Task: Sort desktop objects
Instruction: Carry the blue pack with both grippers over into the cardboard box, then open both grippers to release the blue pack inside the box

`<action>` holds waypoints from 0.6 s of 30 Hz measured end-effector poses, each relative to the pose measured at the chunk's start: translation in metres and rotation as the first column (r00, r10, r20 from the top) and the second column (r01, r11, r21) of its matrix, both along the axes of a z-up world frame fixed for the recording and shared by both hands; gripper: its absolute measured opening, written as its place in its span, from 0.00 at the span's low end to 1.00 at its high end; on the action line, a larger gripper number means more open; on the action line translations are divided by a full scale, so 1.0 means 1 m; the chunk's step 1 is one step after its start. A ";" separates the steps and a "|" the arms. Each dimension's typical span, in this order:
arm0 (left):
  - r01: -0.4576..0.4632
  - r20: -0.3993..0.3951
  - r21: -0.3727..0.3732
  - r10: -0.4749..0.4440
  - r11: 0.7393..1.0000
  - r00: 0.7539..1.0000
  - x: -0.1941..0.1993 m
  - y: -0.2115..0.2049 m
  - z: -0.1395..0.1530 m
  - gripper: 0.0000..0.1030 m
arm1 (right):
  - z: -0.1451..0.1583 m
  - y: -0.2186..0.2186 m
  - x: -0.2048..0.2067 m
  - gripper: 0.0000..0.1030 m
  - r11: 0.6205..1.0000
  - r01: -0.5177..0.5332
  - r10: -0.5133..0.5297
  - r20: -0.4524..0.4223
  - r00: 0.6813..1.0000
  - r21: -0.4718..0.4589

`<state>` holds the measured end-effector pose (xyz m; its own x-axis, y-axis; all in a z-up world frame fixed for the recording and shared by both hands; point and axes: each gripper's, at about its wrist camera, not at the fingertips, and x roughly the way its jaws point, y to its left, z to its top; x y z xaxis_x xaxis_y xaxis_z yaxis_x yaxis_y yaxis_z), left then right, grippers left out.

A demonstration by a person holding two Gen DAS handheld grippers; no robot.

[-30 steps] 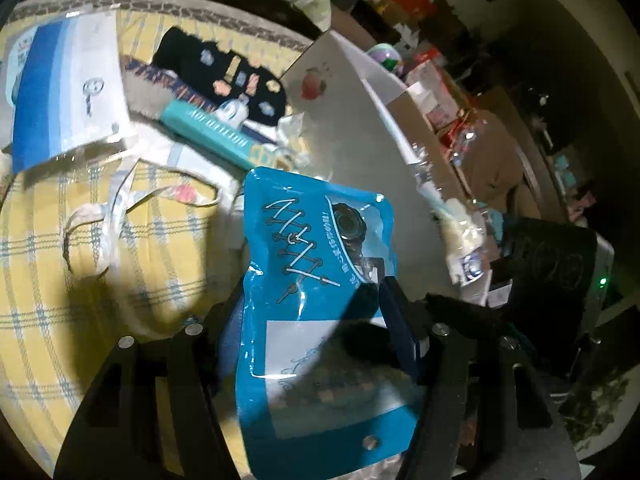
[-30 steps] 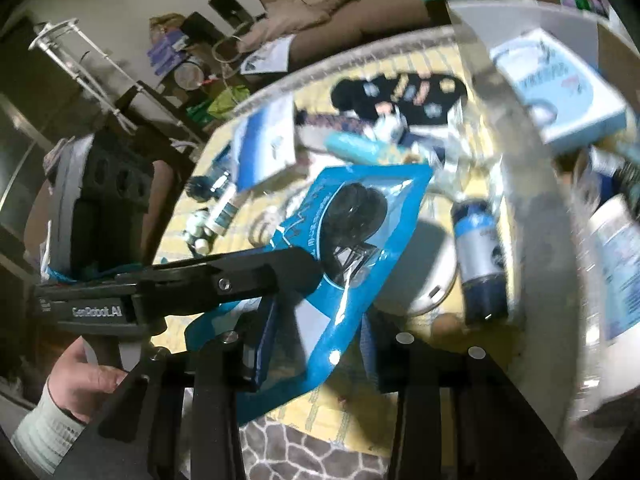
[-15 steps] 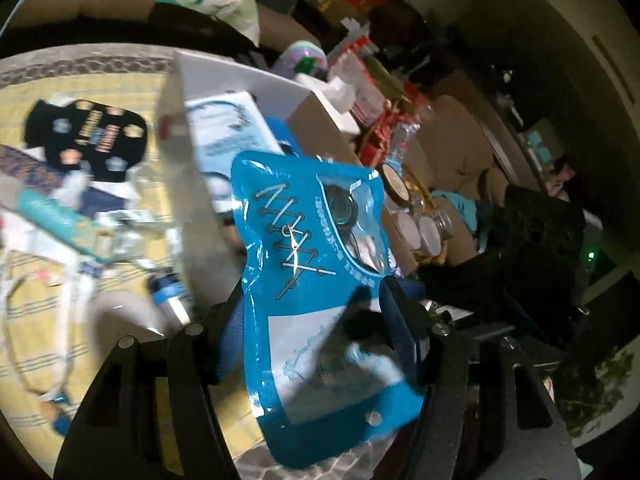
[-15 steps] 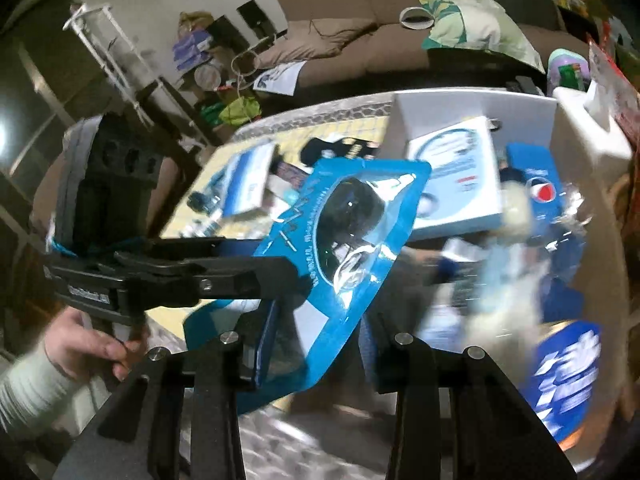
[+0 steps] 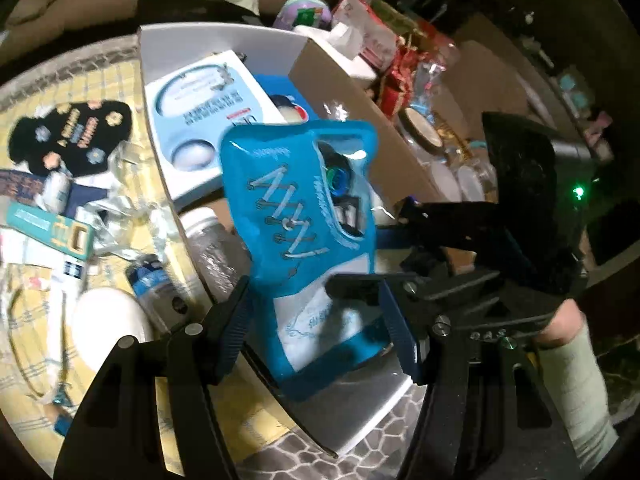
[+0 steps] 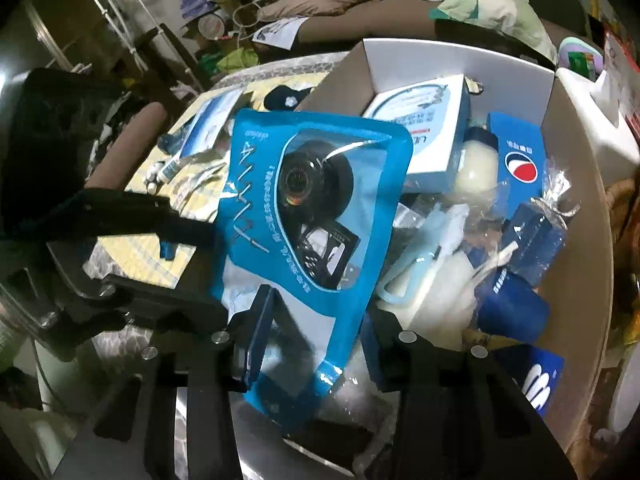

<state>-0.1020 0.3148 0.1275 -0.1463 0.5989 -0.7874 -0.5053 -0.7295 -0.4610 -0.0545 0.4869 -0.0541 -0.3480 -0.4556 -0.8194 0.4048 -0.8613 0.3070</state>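
A blue plastic pouch (image 5: 296,208) with a black round gadget behind its clear window (image 6: 308,184) hangs upright over the open cardboard box (image 6: 440,60). My left gripper (image 5: 318,320) is shut on the pouch's lower end, one pad on each side. My right gripper (image 6: 316,332) also has the pouch's bottom between its pads, and its jaws are opening slightly. In the left wrist view the right gripper (image 5: 372,248) meets the pouch from the right. In the right wrist view the left gripper (image 6: 204,268) comes in from the left.
The box (image 5: 224,36) holds a white-and-blue carton (image 6: 424,120), a blue logo pack (image 6: 520,152) and several wrapped items. On the yellow checked cloth (image 5: 24,340) lie a black flowered piece (image 5: 72,136), a teal box (image 5: 44,224), a small blue bottle (image 5: 156,284) and a white oval (image 5: 104,324). A sleeved hand (image 5: 576,356) holds the right gripper.
Both grippers have carried the pouch sideways, from over the yellow cloth to above the open box. Both have rolled a little, and the pouch stays between them.
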 end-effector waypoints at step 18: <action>-0.036 0.001 0.083 0.036 0.996 0.999 -0.021 0.008 0.018 0.66 | 0.037 0.036 0.032 0.70 0.986 0.140 -0.147 -0.085 0.985 -0.090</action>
<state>-0.1229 0.3225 0.1454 -0.1693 0.6565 -0.7351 -0.4793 -0.7066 -0.5206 -0.0222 0.5227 -0.0176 -0.4858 -0.4609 -0.7426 0.3082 -0.8854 0.3479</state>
